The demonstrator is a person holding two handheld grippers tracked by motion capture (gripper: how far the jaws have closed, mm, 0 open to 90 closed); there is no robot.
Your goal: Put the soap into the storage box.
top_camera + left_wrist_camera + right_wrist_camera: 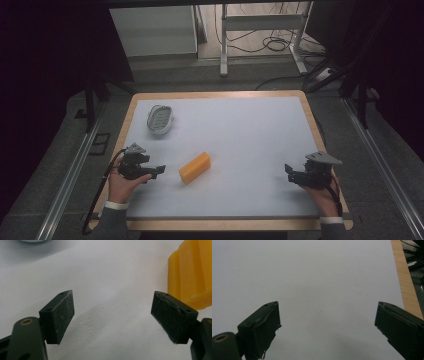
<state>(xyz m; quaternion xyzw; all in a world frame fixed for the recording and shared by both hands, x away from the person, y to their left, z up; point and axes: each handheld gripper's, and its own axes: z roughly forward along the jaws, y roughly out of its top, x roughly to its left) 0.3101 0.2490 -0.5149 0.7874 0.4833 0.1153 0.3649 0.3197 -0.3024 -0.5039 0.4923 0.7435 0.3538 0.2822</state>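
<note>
While both grippers rest low over the pale grey table (250, 130) with nothing between their jaws, the work in hand appears to be an approach on the yellow-orange ridged block, waxy or soapy in look (195, 168). It lies flat on the table surface, just ahead of the left gripper (159, 170) and slightly off to one side of its jaw line. In the left gripper view the block (192, 277) sits beyond and outboard of the right-hand pad, not between the pads; bare table shows in the gap. The left jaws stand wide apart, holding nothing, which suits a grasp not yet begun: the opening looks ample for the block's narrow side, in my judgement.

The right gripper (290, 172) is held well apart from the block, near the opposite edge of the table. Its jaws are likewise spread wide and empty, with plain table ahead of them and the wooden table border (407, 277) off to one side. It seems parked clear to leave the left side room to work.

A small oval dish of clear ribbed plastic with a white rim (160, 119) stands farther out from the left jaws, beyond the block and apart from it. Judged from its position, it is the likely receptacle for the block. The left jaws would need to swing toward the block to straddle it.
</note>
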